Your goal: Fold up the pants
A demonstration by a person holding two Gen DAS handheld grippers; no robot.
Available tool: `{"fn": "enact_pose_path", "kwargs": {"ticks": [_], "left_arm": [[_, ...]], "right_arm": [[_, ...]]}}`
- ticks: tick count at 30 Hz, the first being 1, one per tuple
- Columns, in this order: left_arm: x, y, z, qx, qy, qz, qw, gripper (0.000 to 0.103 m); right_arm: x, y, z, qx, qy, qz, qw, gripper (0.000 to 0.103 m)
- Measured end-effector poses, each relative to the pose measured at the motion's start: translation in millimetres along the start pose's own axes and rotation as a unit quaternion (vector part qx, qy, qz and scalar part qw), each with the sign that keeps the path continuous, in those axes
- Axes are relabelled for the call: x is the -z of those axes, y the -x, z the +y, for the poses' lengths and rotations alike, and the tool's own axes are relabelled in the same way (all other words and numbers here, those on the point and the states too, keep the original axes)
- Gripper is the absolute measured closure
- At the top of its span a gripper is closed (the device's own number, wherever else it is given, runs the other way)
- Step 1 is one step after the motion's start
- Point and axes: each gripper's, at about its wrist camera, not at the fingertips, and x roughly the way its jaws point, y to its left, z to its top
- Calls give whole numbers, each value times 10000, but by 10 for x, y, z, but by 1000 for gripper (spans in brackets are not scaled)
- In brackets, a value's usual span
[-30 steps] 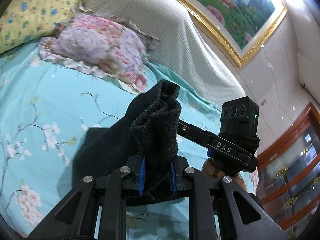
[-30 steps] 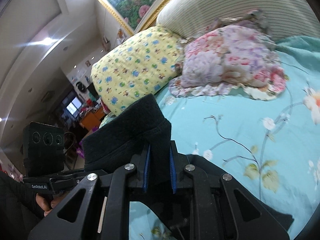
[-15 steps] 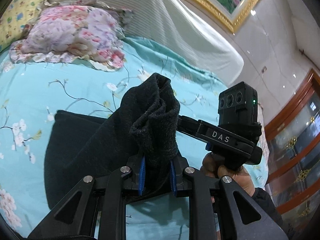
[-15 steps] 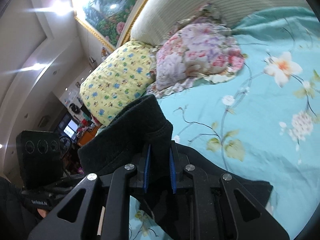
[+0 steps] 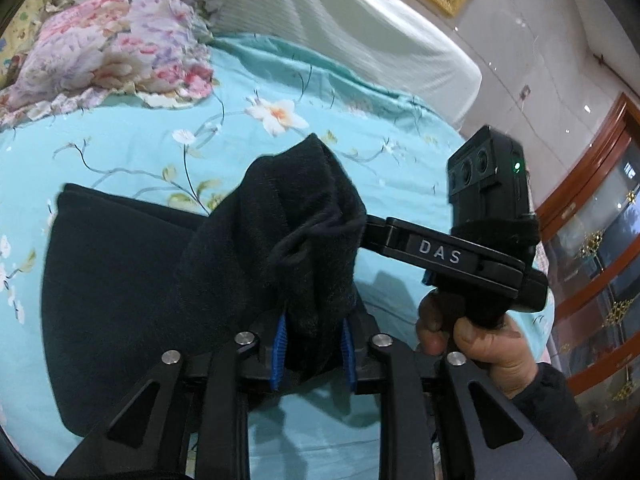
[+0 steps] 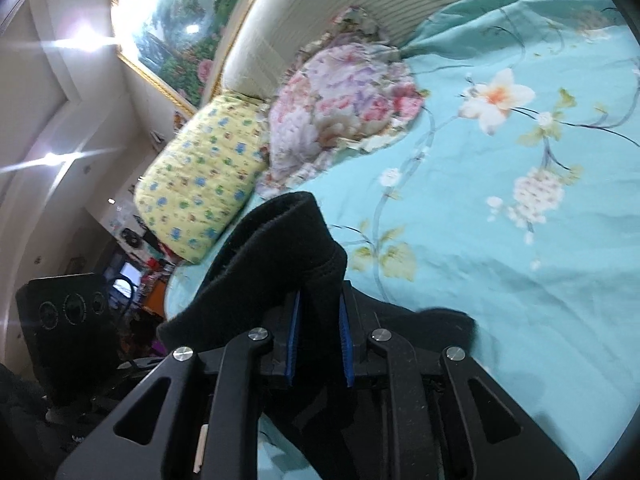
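Holding the black fleece pants point(image 5: 132, 292) over the teal flowered bedsheet point(image 5: 132, 148), we have their lower part spread flat on the left and a bunched edge rising between our left gripper point(image 5: 312, 344) blue pads point(image 5: 281, 340), which have just been easing apart yet press the cloth. To its right our right hand point(image 5: 476, 336) grips the handle of the right gripper point(image 6: 318, 336); its jaws have also just been loosening, a folded edge clamped between them. The pink floral pillow point(image 6: 340, 104) and yellow pillow point(image 6: 200, 176) lie beyond, well apart from the pants
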Motion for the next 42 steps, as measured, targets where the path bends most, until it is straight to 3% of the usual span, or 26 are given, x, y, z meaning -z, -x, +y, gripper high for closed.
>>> {"fn": "enact_pose_path", "kwargs": {"ticks": [2,4,5,7,9,14,19,24,37,42], "left_arm": [[-1,-54,21,27,18,96,9999,70],[13,-76,32,74,9,151,9999,66],[19,-70,35,116,1,150,9998,55],[32,-55,39,305,46,163,9994,45],[45,-24,33,343,30,144,9993,44],[77,69,62,445,102,145,9989,37],[62,281,171,456,220,-116,9987,31],[56,445,377,411,463,-289,9977,31],[94,698,921,113,999,-570,9933,26],[124,757,1111,59,1206,-615,9908,26]], "right_arm": [[23,32,-23,502,15,63,9987,81],[28,99,-48,659,-30,7,9978,81],[30,149,-56,743,-58,-57,9972,79],[45,270,-48,986,-96,-186,9949,63],[57,359,-47,1128,-181,-327,9929,47],[116,541,-5,1196,-380,-610,9902,34],[167,660,133,1227,-421,-840,9880,21],[226,669,261,1318,-467,-825,9867,18],[429,455,552,2079,-269,-480,9766,11],[473,416,640,2135,-229,-497,9754,7]]}}
